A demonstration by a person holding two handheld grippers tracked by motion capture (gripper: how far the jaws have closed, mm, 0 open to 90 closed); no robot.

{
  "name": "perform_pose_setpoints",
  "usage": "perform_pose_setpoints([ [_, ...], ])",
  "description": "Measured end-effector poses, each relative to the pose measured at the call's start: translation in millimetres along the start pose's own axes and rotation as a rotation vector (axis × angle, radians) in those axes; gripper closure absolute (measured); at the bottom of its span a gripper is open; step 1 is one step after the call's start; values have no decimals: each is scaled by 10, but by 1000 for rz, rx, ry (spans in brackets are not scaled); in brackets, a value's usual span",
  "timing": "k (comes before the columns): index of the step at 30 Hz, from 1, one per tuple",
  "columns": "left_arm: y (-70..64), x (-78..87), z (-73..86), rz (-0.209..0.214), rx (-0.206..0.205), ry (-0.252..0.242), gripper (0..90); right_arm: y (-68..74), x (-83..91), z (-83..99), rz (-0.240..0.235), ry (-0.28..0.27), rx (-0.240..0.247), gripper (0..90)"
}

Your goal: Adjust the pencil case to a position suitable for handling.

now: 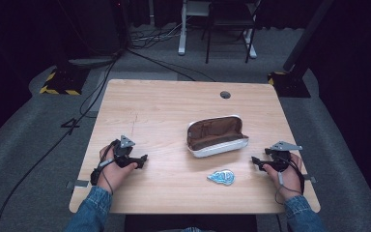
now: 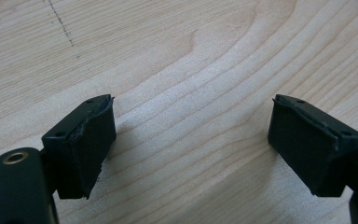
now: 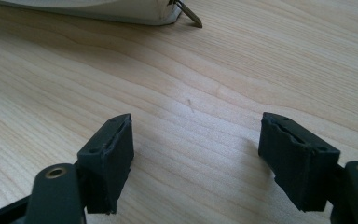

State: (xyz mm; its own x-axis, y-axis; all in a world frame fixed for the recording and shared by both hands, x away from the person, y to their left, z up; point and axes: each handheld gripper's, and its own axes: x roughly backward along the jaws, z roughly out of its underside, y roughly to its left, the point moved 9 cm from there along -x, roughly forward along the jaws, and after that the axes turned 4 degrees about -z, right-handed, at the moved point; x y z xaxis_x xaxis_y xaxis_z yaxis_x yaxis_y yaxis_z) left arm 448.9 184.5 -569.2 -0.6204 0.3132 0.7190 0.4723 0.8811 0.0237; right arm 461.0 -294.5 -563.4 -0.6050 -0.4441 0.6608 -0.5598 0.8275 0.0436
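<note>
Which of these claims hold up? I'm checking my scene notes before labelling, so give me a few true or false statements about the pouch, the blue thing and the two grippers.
1. The white pouch lies open, showing a brown lining. True.
2. The left gripper is shut on the pouch. False: its jaws stand apart over bare wood, holding nothing.
3. The small blue object lies nearer the person than the pouch does. True.
4. The blue object sits inside the pouch. False: it lies on the table, apart from the pouch.
5. The right gripper is open and empty. True.
</note>
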Motion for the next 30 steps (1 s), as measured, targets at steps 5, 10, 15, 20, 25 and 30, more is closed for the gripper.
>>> perform_pose_setpoints([
  [5,-3,23,-66,16,34,-18,218,0,0,0,0,0,0,268],
  [10,-53,78,-206,36,33,-51,226,1,3,2,-1,0,1,268],
  [15,-192,114,-385,73,6,-79,239,7,22,19,0,-1,1,270],
  [20,-394,124,-634,134,-12,-126,250,18,61,54,1,0,-1,271],
  [25,-572,84,-858,182,-33,-160,258,37,145,127,-3,-2,-4,279],
  [30,-754,5,-1069,225,-39,-186,270,38,191,169,0,-1,-6,279],
])
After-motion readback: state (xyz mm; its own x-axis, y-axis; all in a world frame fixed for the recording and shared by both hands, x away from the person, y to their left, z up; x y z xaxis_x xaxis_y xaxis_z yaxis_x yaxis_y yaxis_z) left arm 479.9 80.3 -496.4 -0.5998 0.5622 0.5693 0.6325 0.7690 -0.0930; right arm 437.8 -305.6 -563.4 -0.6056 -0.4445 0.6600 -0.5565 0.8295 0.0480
